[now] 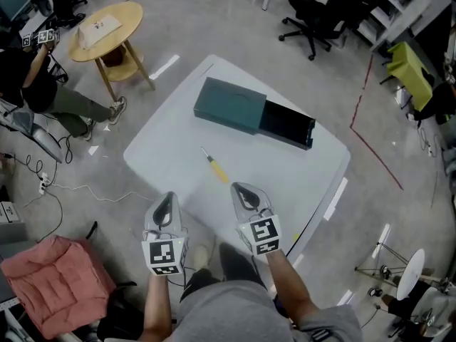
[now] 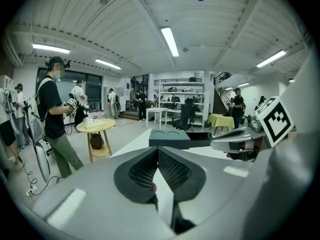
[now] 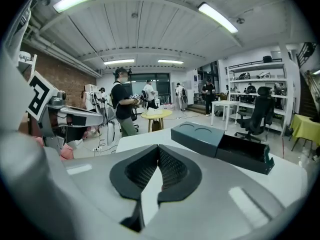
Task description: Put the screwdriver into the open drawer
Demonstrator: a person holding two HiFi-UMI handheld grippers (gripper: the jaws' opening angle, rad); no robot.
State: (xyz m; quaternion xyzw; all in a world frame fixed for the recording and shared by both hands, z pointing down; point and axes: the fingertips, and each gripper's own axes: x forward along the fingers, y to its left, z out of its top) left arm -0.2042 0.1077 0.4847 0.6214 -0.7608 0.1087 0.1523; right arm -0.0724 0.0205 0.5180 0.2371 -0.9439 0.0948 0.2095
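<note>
Showing screwdriver [image 1: 214, 166] clearly: head view alone

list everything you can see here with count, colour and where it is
table: 1, white, centre of the floor
drawer unit: 1, dark teal, on the table's far side
drawer: 1, dark, pulled open to the right of the drawer unit
screwdriver: 1, yellow handle, lying on the table nearer than the drawer unit
side table: 1, round, light wood, far left
cushion: 1, pink, near left on the floor
office chair: 1, black, far side
bystander: 1, dark top, by the side table
left hand-held gripper: 1, grey, at the table's near edge, shut, empty
right hand-held gripper: 1, grey, beside the screwdriver, shut, empty
</note>
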